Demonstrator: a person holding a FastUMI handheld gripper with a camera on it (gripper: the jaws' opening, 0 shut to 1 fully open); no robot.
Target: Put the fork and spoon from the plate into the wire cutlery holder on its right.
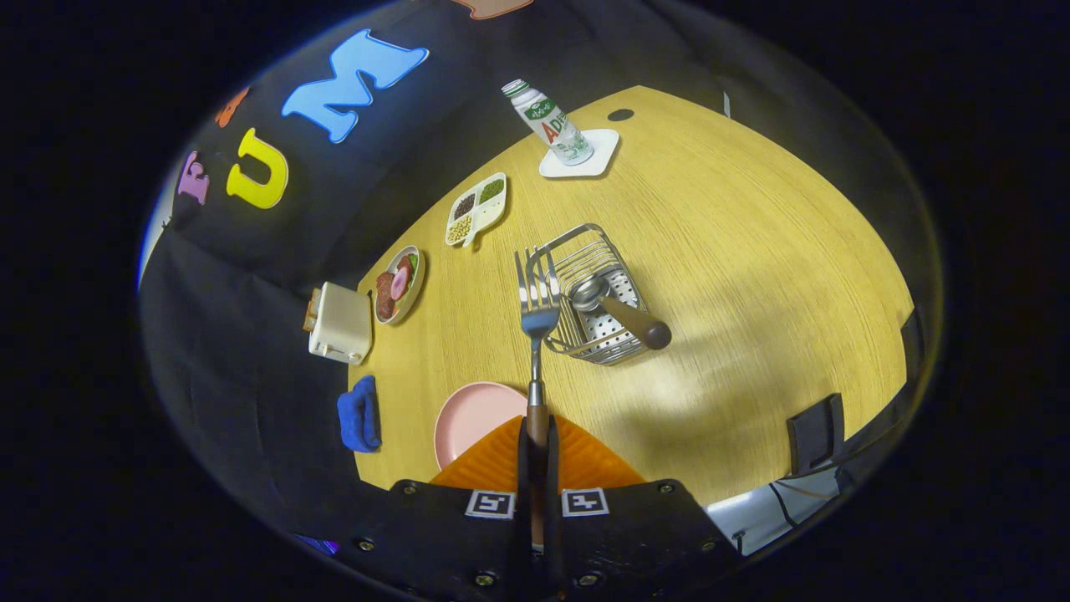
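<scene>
The fork [539,313] was held by its wooden handle between the two fingers of the gripper [537,435], which were closed tight on it, so that the metal shaft and tines stuck straight out ahead. The tines reached as far as the near rim of the holder [590,294] and overlapped its left edge; whether they were above it or touching the wire could not be told. Held by the end of the handle, the fork kept its whole length free, which suits lowering it into a narrow basket.

The spoon [617,308] was already in the holder, bowl down against the perforated floor, handle leaning out over the right rim. That left the fork as the only piece to place, so the task looked about half done, and the spoon's slant left room on the holder's left side.

The pink plate [472,418] lay bare, just left of the fingers and near them, with the holder beyond on its right. Farther off on the table [752,251] stood a bottle [547,121] on a white coaster [600,157], a divided tray [476,209], a food dish [399,283], a toaster [338,322] and a blue cloth [359,414], all well apart from the work.
</scene>
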